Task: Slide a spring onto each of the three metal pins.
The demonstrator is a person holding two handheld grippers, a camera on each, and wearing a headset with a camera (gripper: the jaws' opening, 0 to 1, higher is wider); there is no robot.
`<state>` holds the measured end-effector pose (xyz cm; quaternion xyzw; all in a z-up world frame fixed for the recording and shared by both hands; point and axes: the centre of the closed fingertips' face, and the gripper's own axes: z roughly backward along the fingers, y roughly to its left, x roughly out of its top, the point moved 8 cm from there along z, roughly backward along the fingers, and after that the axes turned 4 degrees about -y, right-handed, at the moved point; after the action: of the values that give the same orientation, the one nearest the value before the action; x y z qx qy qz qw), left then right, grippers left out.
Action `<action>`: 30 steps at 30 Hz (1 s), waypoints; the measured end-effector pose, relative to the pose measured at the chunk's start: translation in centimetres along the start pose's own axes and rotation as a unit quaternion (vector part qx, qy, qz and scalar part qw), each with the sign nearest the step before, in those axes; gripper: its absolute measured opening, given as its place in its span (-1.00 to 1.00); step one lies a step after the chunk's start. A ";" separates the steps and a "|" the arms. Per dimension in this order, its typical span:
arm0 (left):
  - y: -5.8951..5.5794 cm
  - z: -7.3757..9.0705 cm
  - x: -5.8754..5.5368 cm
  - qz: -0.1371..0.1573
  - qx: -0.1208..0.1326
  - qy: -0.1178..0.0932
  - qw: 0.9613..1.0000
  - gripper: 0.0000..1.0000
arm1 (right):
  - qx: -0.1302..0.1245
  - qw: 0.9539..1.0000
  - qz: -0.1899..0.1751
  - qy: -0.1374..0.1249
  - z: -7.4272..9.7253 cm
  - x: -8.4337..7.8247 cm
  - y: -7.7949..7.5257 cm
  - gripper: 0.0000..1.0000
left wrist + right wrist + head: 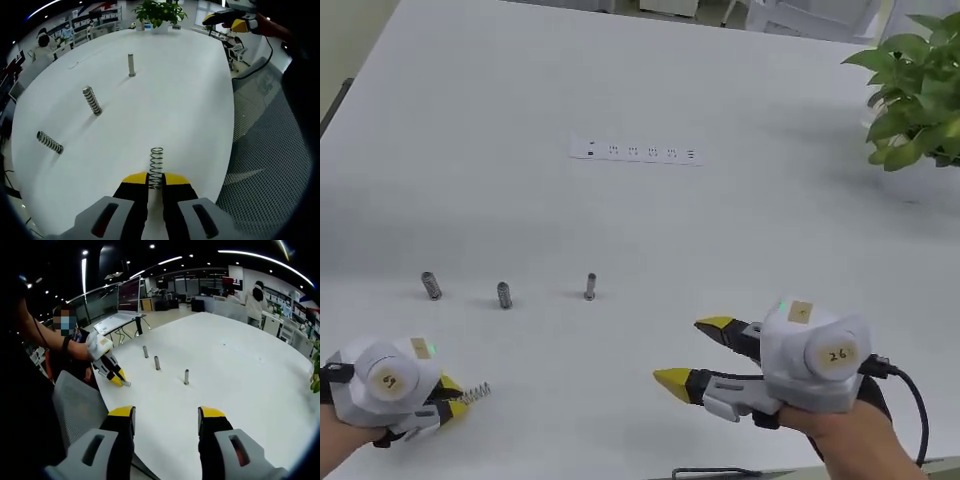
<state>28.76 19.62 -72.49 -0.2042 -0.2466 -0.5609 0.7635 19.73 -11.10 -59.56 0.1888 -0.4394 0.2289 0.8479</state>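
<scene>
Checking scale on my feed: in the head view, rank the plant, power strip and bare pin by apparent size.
1. plant, largest, though cropped by the frame.
2. power strip.
3. bare pin, smallest, despite being nearest the camera.

left claw (156, 178) clamped, right claw (166, 411) spread wide

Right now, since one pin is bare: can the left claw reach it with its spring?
Probably yes: the left claw holds the spring, and only open table lies between it and the bare pin.
</scene>
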 end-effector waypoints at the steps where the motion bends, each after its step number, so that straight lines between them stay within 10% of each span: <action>1: -0.1 0.0 0.1 0.002 0.000 -0.002 1.000 -0.95 | 0.001 1.000 0.000 0.000 0.0 0.0 0.0 -0.02; 30: -2.6 3.9 9.0 -0.050 0.017 -0.112 0.992 -0.95 | 0.094 0.994 0.048 0.007 -3.6 1.9 2.7 -0.06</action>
<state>27.93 14.32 -63.84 -0.2404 -0.3495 -0.5678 0.7055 21.54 -6.56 -59.57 0.2445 -0.4182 0.3110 0.8177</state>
